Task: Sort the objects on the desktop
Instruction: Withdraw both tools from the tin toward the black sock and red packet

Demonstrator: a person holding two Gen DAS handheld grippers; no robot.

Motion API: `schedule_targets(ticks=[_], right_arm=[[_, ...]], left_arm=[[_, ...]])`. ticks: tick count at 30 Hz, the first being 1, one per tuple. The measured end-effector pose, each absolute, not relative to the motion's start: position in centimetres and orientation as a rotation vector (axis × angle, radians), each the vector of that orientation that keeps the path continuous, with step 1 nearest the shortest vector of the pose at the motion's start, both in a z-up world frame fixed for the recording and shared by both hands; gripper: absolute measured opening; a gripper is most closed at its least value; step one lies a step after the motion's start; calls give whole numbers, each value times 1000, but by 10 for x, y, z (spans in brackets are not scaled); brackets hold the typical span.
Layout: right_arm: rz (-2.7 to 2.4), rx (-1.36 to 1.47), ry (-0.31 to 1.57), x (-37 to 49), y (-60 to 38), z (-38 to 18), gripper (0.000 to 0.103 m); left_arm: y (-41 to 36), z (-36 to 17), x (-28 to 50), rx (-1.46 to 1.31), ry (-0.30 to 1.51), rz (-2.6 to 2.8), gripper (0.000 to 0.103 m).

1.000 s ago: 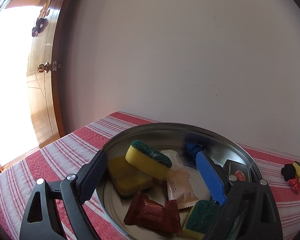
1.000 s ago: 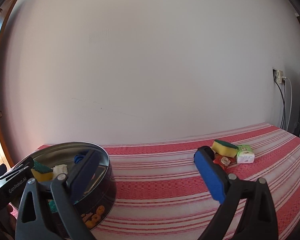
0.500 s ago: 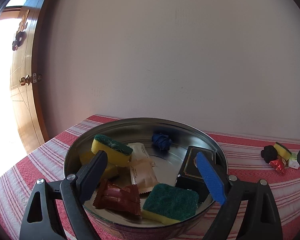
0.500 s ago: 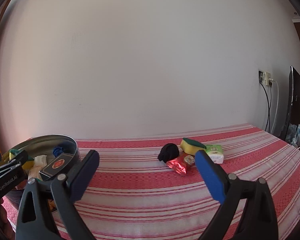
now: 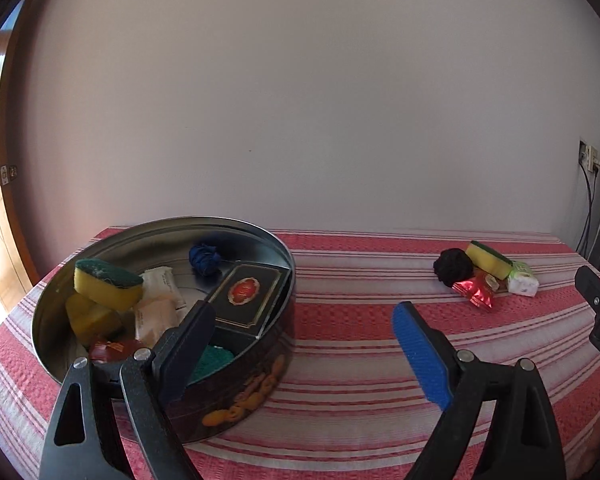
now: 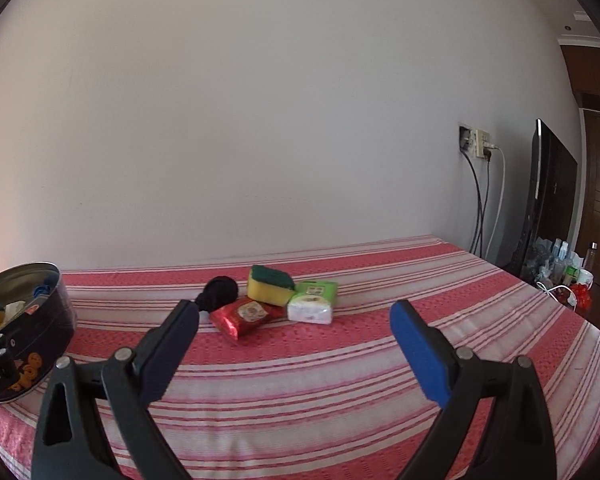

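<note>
The left tongs (image 5: 302, 326) are wide open and hold nothing. The right tongs (image 6: 294, 322) are wide open too, with nothing between them.

A round metal tin (image 5: 256, 364) sits on the red striped cloth (image 5: 340, 360), at about 9 o'clock in the left view. Inside it lie a yellow sponge with a green top (image 5: 108, 286), a black box (image 5: 250, 300), a blue ball of cloth (image 5: 205, 259) and some small packets.

In the right view, a little pile sits near 12 o'clock, between the open tips. It has a black ball of cloth (image 6: 219, 292), a sponge (image 6: 270, 285), a red shiny packet (image 6: 246, 315) and a green and white tissue pack (image 6: 313, 302). They all touch each other.
</note>
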State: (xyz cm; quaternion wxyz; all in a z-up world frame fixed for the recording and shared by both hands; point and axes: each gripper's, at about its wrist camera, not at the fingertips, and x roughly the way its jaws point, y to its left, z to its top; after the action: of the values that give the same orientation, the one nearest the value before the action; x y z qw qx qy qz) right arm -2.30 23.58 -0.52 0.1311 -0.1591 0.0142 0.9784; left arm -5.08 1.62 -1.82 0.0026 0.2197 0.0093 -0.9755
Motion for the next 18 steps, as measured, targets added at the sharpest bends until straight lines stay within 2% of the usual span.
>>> schedule_targets(ticks=[10, 18], right_arm=[[2734, -504, 39, -41, 295, -8, 98], [2765, -556, 205, -45, 322, -12, 97]], left_arm=[[87, -31, -84, 920, -39, -3137, 92], [129, -38, -150, 1096, 9, -3165, 92]])
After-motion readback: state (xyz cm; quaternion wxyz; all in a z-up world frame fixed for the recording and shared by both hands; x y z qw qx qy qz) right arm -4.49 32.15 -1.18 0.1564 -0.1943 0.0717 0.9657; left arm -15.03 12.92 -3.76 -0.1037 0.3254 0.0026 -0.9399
